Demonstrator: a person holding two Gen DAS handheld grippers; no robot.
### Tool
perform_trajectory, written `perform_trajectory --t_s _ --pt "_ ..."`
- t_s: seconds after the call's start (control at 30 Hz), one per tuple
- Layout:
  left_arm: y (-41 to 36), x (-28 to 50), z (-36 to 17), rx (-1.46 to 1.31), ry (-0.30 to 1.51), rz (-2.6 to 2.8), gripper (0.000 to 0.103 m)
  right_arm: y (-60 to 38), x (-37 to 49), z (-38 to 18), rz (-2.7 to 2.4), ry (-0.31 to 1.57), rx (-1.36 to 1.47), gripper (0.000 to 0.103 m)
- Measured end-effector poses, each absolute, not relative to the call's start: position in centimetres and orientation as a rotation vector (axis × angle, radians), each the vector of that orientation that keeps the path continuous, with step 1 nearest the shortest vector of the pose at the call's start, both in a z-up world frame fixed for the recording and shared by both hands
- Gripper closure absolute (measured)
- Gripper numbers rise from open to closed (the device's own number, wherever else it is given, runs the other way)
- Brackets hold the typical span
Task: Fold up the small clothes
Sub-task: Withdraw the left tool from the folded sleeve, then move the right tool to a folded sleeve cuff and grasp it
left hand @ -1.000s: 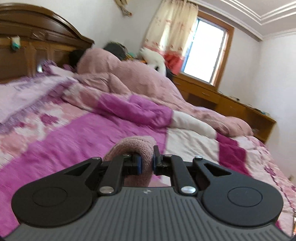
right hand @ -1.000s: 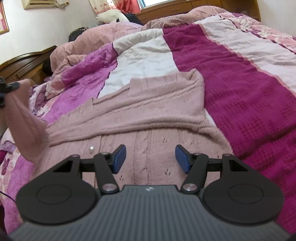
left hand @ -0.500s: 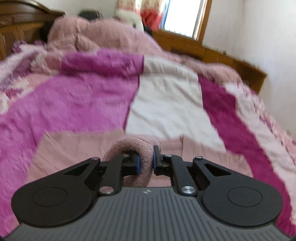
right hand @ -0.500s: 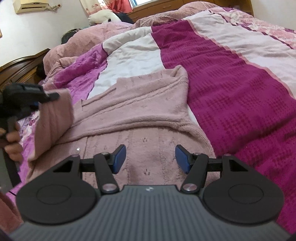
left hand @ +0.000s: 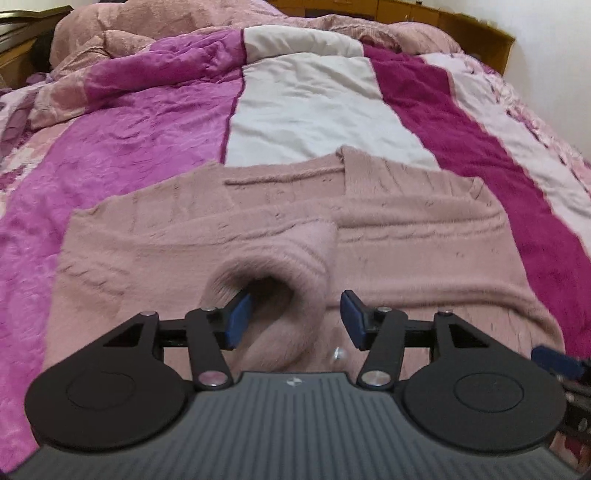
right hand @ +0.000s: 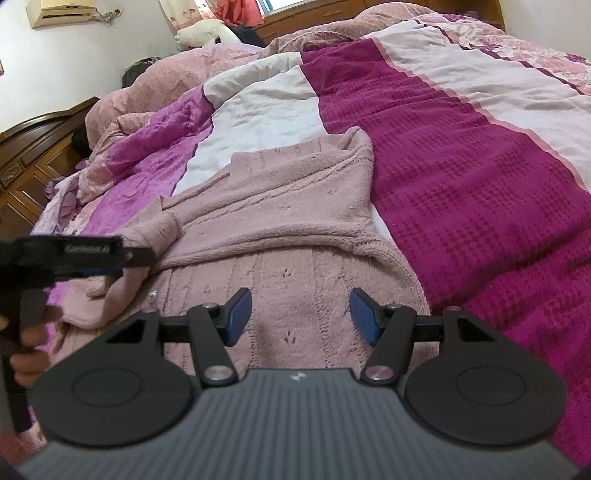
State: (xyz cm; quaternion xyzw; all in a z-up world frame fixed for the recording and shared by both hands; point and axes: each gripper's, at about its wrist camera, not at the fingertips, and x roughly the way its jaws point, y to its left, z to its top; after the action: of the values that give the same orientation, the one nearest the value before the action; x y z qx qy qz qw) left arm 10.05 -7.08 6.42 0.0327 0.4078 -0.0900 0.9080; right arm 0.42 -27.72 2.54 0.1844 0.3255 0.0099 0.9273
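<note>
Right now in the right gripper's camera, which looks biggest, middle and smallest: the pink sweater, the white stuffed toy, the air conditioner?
1. pink sweater, biggest by far, but also nearest.
2 and 3. white stuffed toy and air conditioner look alike; both far away, the air conditioner is cut off, so I won't rank them.

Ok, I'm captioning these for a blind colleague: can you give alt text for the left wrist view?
The left gripper is opening over a pink knit sweater spread on a bed, its sleeve cuff looped between the jaws but no longer pinched. Beyond lies a quilt striped purple, white and magenta.
</note>
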Motion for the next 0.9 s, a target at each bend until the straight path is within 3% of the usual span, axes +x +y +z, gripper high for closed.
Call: perform_trajectory --t_s 0.33,0.9 --pt "-1.5 5.1 10.1 0.055 0.795 -0.125 0.036 -26.3 0.3 3.6 0.049 0.649 0.352 0.041" --pt "9.7 3.0 8.2 -0.064 0.862 0.112 0.035 -14.6 4.3 7.6 0.359 0.565 0.122 0.041"
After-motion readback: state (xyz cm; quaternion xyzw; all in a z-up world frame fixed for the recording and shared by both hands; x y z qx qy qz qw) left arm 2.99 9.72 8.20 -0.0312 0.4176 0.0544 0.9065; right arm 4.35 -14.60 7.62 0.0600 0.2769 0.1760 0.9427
